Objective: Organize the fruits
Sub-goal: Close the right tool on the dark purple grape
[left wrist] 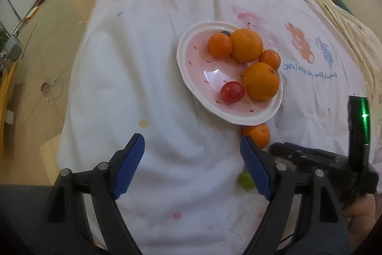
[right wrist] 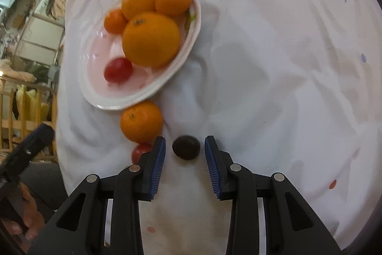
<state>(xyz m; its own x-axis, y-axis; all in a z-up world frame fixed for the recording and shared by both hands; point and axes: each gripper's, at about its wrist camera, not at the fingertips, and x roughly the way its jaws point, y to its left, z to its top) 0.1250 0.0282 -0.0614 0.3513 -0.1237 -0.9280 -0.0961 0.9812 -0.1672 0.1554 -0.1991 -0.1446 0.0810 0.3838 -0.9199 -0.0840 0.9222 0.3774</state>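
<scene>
Currently: right gripper (right wrist: 185, 157) part-open around dark fruit (right wrist: 186, 147), pads clear; left gripper (left wrist: 192, 165) wide, empty; plate (left wrist: 191, 85) near bed's middle.

five oranges (right wrist: 141, 120), two tomatoes (right wrist: 118, 70), one plate (right wrist: 167, 80)

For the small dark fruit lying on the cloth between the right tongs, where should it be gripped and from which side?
Grip the dark fruit across its middle, coming down from above with the right tongs, one pad on each flank. It is small, rounded and lies loose on the soft white cloth, clear of the orange beside it. The pads already straddle it without touching, so a straight close should probably do.
</scene>
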